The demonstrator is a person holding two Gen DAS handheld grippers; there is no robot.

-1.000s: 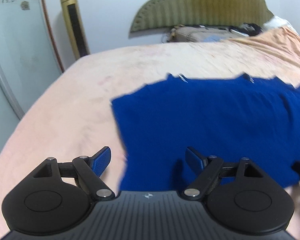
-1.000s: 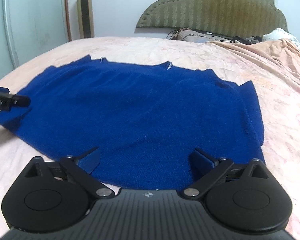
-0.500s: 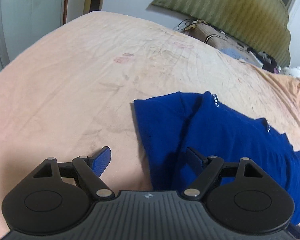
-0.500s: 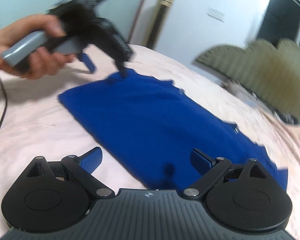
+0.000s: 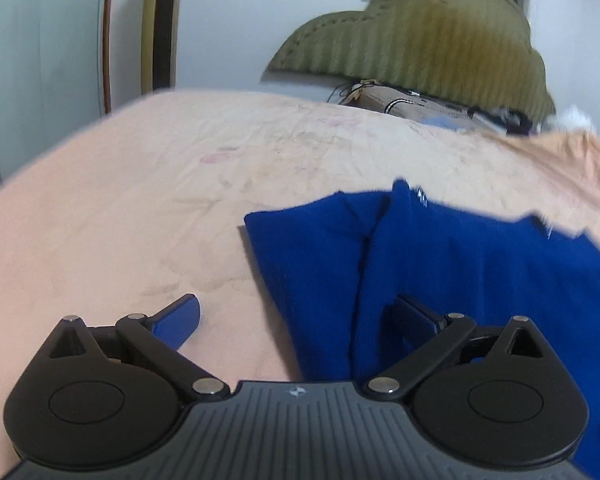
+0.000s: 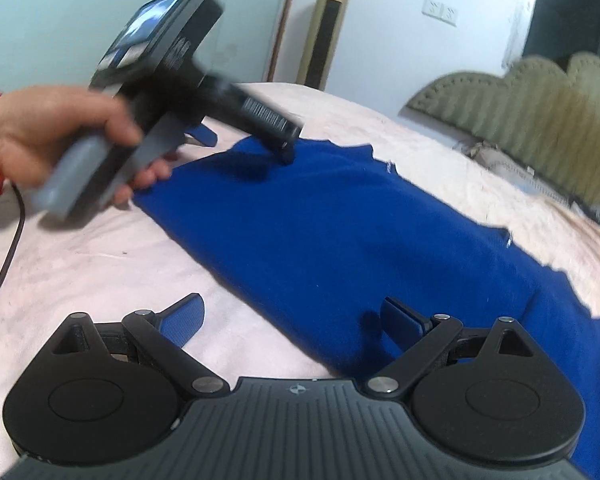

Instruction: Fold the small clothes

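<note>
Left wrist view: bed (image 5: 100, 220) fills the frame, peach sheet, soft, lightly wrinkled, faint stains. Blue top (image 5: 460, 272) lies flat toward the bed's right side, its left edge doubled over into a narrow flap with a crease running front to back. Knit looks thick, matte and limp; I'd expect it to drape rather than hold a crease.

Step, as I read it: first side fold just laid, release under way. Left gripper (image 5: 296, 320) jaws are opening, spread wide; flap edge lies between them, pads not pressing on it, one finger over bare sheet, the other over cloth.

Right wrist view: right gripper (image 6: 292, 320) released too, jaws wide apart, straddling the near hem, gripping nothing. Hand (image 6: 60, 140) with the left tool hovers at the top's far-left corner.

Next move, my guess: clear the flap, go for the opposite side edge or hem, pinch both layers low so the knit doesn't slide off the sheet.

Ribbed olive headboard (image 5: 420, 40) at the far edge.
</note>
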